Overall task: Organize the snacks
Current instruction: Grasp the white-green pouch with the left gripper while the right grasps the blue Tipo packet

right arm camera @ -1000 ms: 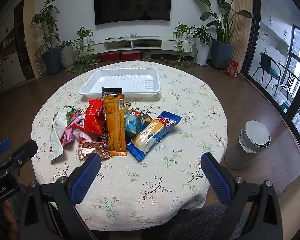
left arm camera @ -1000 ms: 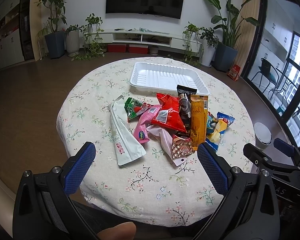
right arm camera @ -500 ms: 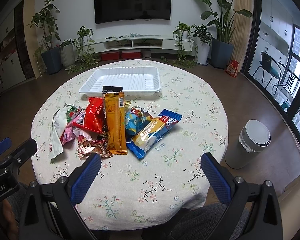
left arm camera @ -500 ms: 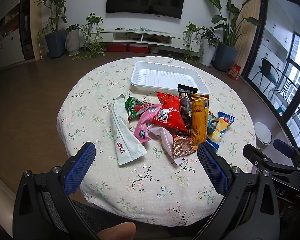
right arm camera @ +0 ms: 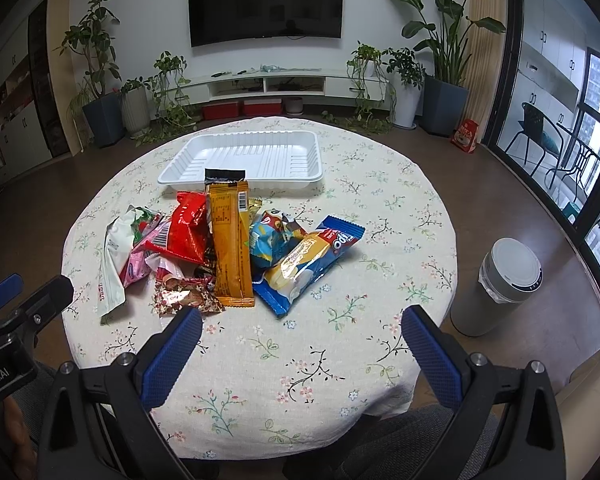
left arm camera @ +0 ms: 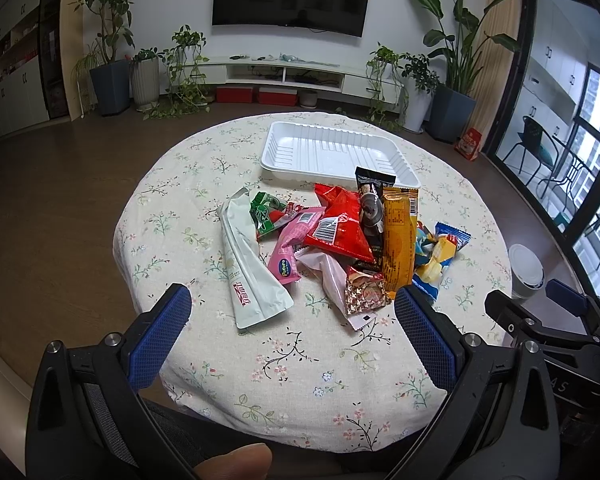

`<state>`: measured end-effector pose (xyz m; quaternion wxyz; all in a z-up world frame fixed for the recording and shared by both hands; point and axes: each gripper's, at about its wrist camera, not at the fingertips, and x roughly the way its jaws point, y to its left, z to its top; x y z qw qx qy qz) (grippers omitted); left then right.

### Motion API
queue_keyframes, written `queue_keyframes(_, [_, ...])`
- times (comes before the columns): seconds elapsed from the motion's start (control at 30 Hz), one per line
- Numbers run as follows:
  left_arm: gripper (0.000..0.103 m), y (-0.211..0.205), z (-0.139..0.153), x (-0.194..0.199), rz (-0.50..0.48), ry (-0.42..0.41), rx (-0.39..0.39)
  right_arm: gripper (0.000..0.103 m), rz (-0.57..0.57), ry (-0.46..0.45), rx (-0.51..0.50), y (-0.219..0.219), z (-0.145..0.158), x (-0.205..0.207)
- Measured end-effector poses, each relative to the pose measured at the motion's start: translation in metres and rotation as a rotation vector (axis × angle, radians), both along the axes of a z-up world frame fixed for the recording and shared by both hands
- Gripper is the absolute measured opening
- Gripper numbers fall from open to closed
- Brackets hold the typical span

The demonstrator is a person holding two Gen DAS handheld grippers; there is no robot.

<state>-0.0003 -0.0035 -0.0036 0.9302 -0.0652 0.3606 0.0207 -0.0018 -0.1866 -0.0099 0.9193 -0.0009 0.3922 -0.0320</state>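
Left wrist view: your left gripper [left arm camera: 292,330] hangs over the near edge of the bench [left arm camera: 172,184], jaws spread wide and holding nothing.
Right wrist view: your right gripper [right arm camera: 302,346] hovers the same way beside it, jaws released and empty.
Progress: nothing is sorted yet, as far as you can see; the white tray [right arm camera: 304,140] at the far edge holds no snack.
Snacks: the whole pile sits mid-bench between you and the tray, packets overlapping.
Pile, left side: the pale green pouch [left arm camera: 246,264] lies nearest the left edge, touching the pink packet [left arm camera: 290,246] and red bag [left arm camera: 340,224].
Pile, middle: the orange bar [right arm camera: 230,248] lies on top, its far end close to the tray's near wall.
Pile, right side: the blue biscuit pack [right arm camera: 310,266] lies outermost toward the right edge.
Left to do: every packet needs moving, likely into the tray.
Open room: bare cloth lies all along the near edge and the right side; you have free approach there.
Edges: the bench is round, so packets pushed sideways could slide off; a bin [right arm camera: 508,286] stands on the floor off the right edge.
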Motion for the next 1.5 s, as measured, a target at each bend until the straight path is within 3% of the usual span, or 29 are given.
queue_keyframes(0.2, [0.103, 0.007, -0.007, -0.004, -0.023, -0.024, -0.026, 0.102, 0.002, 0.002, 0.009, -0.006, -0.001, -0.001])
queue_keyframes(0.33, [0.103, 0.016, -0.017, -0.011, -0.084, -0.094, -0.016, 0.102, 0.024, -0.007, 0.100, -0.023, 0.002, -0.002])
queue_keyframes(0.4, [0.103, 0.022, -0.029, -0.008, -0.101, -0.029, -0.004, 0.102, 0.039, -0.007, 0.162, -0.034, 0.001, 0.001])
queue_keyframes(0.47, [0.103, 0.032, -0.048, 0.007, -0.087, 0.147, -0.007, 0.102, 0.043, 0.007, 0.200, -0.042, -0.003, 0.005])
queue_keyframes(0.53, [0.103, 0.043, -0.052, 0.010, -0.053, 0.147, -0.036, 0.099, 0.054, 0.044, 0.214, -0.046, -0.009, 0.014])
queue_keyframes(0.63, [0.103, 0.053, -0.054, 0.023, 0.014, 0.172, -0.005, 0.091, 0.072, 0.092, 0.203, -0.046, -0.019, 0.026])
queue_keyframes(0.73, [0.103, 0.059, -0.053, 0.045, 0.053, 0.194, -0.003, 0.090, 0.089, 0.117, 0.199, -0.044, -0.026, 0.038])
queue_keyframes(0.8, [0.103, 0.061, -0.047, 0.063, 0.078, 0.188, 0.010, 0.085, 0.103, 0.135, 0.218, -0.043, -0.029, 0.047])
queue_keyframes(0.93, [0.103, 0.066, -0.054, 0.103, 0.095, 0.256, 0.038, 0.066, 0.135, 0.169, 0.245, -0.039, -0.031, 0.069])
queue_keyframes(1.13, [0.102, 0.070, -0.072, 0.137, 0.073, 0.321, 0.072, 0.064, 0.193, 0.144, 0.281, -0.020, -0.023, 0.093])
queue_keyframes(1.17, [0.095, 0.072, -0.075, 0.140, 0.068, 0.318, 0.076, 0.061, 0.207, 0.135, 0.284, -0.015, -0.022, 0.097])
queue_keyframes(1.27, [0.062, 0.077, -0.084, 0.147, 0.057, 0.333, 0.082, 0.052, 0.223, 0.149, 0.277, -0.006, -0.025, 0.110])
queue_keyframes(1.3, [0.058, 0.080, -0.086, 0.149, 0.054, 0.336, 0.077, 0.051, 0.212, 0.142, 0.287, -0.009, -0.024, 0.112])
queue_keyframes(1.5, [0.060, 0.087, -0.100, 0.160, 0.009, 0.366, -0.008, 0.052, 0.084, 0.197, 0.296, -0.044, -0.042, 0.110])
